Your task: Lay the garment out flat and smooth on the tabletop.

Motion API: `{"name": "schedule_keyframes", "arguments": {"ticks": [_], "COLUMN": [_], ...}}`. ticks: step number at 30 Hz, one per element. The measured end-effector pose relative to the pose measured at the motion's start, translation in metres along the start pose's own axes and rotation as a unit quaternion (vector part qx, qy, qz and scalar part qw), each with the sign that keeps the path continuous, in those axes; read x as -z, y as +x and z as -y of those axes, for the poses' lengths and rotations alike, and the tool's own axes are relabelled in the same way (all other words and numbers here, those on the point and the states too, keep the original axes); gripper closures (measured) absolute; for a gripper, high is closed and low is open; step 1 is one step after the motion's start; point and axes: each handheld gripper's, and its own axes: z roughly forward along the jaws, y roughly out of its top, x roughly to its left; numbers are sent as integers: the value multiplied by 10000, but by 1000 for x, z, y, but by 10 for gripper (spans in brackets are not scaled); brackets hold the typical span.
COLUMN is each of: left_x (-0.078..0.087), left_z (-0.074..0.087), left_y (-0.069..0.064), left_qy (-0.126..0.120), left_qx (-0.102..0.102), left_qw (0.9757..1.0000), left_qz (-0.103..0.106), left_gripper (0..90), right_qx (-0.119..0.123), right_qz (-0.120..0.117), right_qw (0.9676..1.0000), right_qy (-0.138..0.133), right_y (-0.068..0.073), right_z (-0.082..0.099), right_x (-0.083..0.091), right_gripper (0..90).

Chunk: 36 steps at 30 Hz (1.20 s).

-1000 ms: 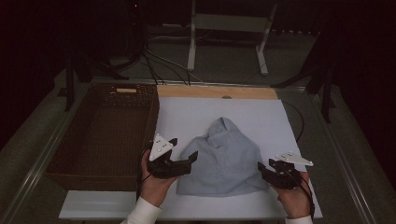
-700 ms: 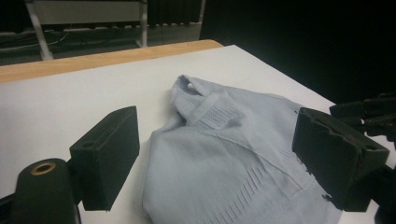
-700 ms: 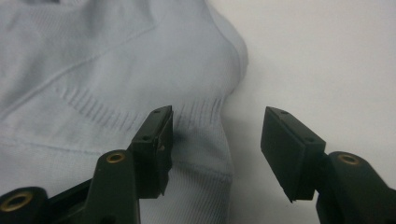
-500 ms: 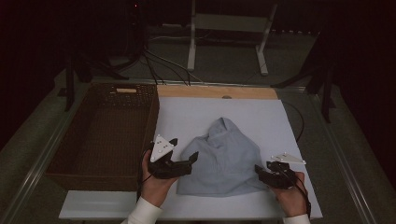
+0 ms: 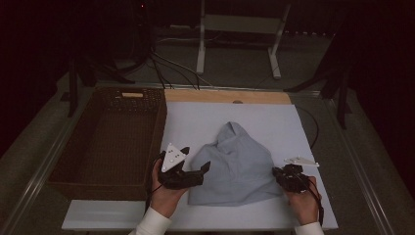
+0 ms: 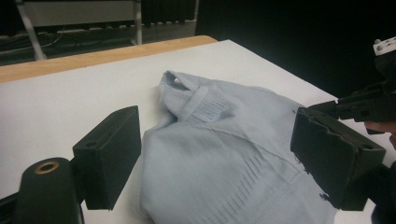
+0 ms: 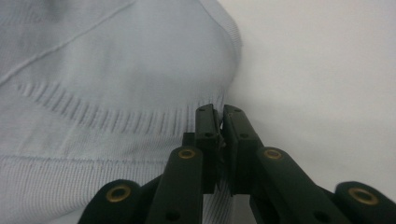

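Right gripper [image 7: 219, 116] has just closed, pinching the pale blue sweater's [image 5: 240, 166] right edge on the white table [image 5: 293, 122]; left gripper [image 6: 224, 154] spread at its left edge; folding or basket [image 5: 110, 137] transfer remains, apparently.

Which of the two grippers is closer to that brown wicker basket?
Left. The left gripper sits just beside the wicker basket, at the sweater's left edge. The right gripper is across the sweater, pinching its right edge.

White sleeves [image 5: 149, 223]; black hand-held gripper [image 5: 200, 171] bears brass-ringed screws.
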Motion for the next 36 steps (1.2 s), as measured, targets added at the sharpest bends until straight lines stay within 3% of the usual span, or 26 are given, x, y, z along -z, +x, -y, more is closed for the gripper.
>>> {"name": "schedule_keyframes", "arguments": {"ticks": [3,10,13,14,17,22,25,36], "left_x": [-1,-6,-7,-9,-11,-10,-10,-9], "left_z": [2,7,8,11,13,13,13,12], "left_y": [1,3,3,3,3,2,1,-1], "left_qy": [11,-16,-31,-24,-8,-10,-16,-29], "left_qx": [-26,-71,-72,-101,-104,-129,-146,-183], "left_qw": [10000,10000,9999,9999,9999,9999,9998,9998], "left_qz": [-23,-63,-63,-76,-90,-88,-95,-86], "left_gripper": [176,179,177,176,174,173,173,174], "right_qx": [-32,116,140,132,243,336,340,403], "right_qz": [25,-27,-47,-127,-159,-180,-206,-379], "right_qw": [10000,9998,9996,9993,9989,9990,9990,9979], "right_qy": [14,-170,-252,-339,-355,-233,-186,340], "right_y": [-1,3,3,4,7,12,13,13], "right_z": [0,4,6,8,13,25,30,35], "right_x": [0,12,18,23,28,38,40,19], "right_gripper": [835,502,484,425,425,561,587,614]}}
